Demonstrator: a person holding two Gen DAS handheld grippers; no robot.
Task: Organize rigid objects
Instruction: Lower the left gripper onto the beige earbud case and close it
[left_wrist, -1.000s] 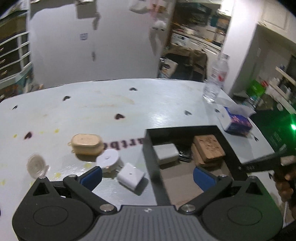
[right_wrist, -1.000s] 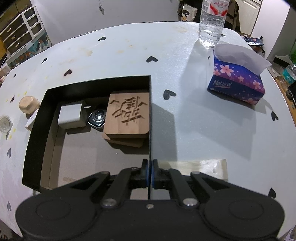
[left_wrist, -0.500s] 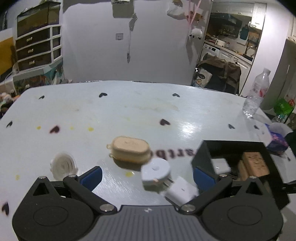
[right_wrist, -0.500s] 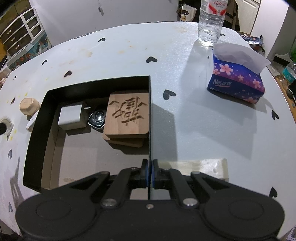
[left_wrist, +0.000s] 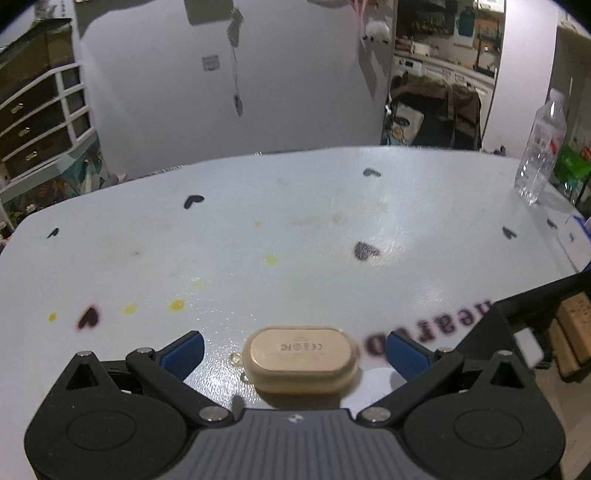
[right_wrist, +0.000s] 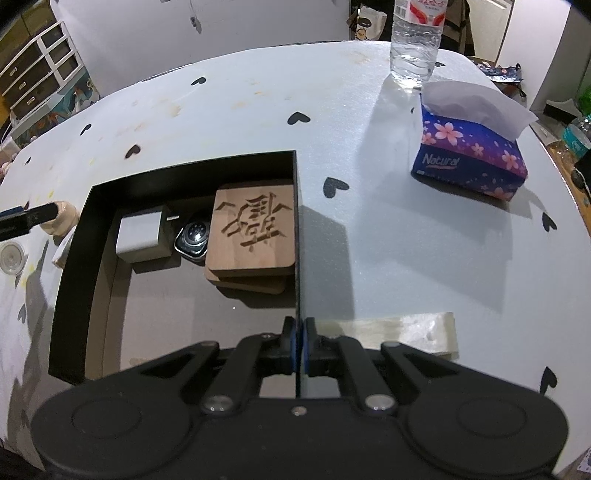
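Tongs (left_wrist: 295, 350) wide around case (left_wrist: 301, 356), box (right_wrist: 70, 295) edge right

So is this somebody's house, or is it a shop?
Most likely a home. Behind the heart-patterned table there's a kitchen counter through a doorway, white drawers against the wall, and a tissue box by a water bottle.

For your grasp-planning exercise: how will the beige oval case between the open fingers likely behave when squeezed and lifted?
The beige oval case looks like a hard shell, so probably stiff. Its smooth rounded ends may slip. Lying flat, it seems unlikely to roll or tip.
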